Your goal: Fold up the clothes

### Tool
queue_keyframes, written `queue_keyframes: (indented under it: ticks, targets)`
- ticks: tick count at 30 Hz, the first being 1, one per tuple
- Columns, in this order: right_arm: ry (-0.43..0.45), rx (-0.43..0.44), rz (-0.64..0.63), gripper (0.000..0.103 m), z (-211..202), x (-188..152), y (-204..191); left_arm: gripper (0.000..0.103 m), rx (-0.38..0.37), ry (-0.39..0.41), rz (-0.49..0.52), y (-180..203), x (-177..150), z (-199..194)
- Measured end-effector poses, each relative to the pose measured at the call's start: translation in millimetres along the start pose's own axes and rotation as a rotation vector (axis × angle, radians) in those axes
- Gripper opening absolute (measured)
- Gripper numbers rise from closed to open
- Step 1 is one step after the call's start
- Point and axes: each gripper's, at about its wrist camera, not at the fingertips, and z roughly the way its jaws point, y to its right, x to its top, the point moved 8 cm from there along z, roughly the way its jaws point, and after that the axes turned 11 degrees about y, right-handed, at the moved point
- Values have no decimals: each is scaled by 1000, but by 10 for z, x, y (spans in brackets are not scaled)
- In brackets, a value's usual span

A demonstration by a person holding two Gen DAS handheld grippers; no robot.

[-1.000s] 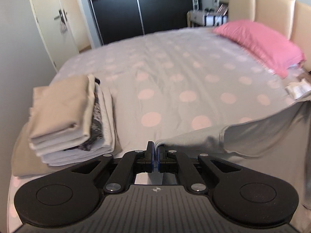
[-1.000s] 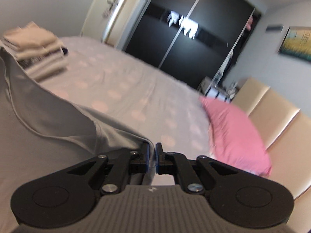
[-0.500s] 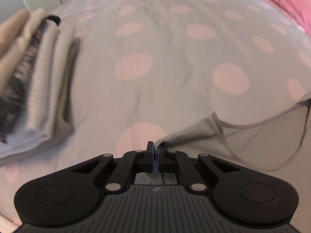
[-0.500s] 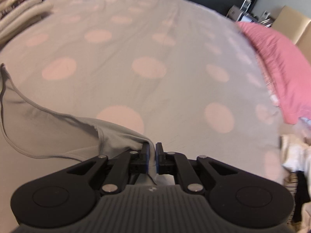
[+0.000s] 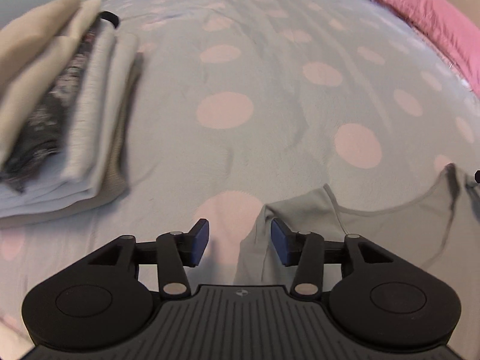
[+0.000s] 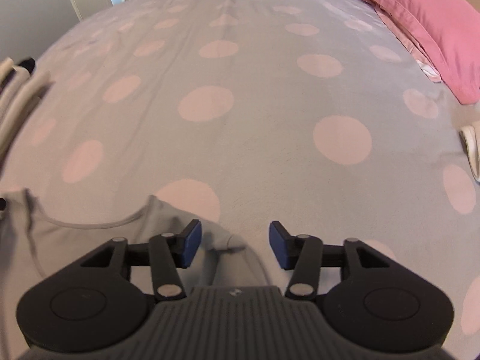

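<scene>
A grey shirt (image 5: pixel 369 228) lies flat on the bed, its neckline facing away from me. My left gripper (image 5: pixel 239 241) is open just above the shirt's left shoulder, which lies loose between the fingers. In the right wrist view the same shirt (image 6: pixel 99 240) shows with its right shoulder under my right gripper (image 6: pixel 235 244), which is open too. Neither gripper holds anything.
The bed (image 5: pixel 270 90) has a grey cover with pink dots. A stack of folded clothes (image 5: pixel 60 114) sits at the left, also at the right wrist view's left edge (image 6: pixel 18 96). A pink pillow (image 6: pixel 420 24) lies at the right, white cloth (image 6: pixel 471 147) near it.
Both grippers came down to the bed with the shirt's shoulders pinched, then opened and let the shirt go. The shirt now rests on the cover.
</scene>
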Motion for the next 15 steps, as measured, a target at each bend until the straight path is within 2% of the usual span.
queue_keyframes:
  ticks: [3, 9, 15]
  targets:
    - [13, -5, -24, 62, -306, 9, -26, 44, -7, -8, 4, -34, -33, -341]
    - [-14, 6, -74, 61, -1031, -276, -34, 44, -7, -40, 30, -26, -322, -996]
    - [-9, -48, -138, 52, -1664, -743, 112, 44, -14, -49, -12, -53, -778, -1493]
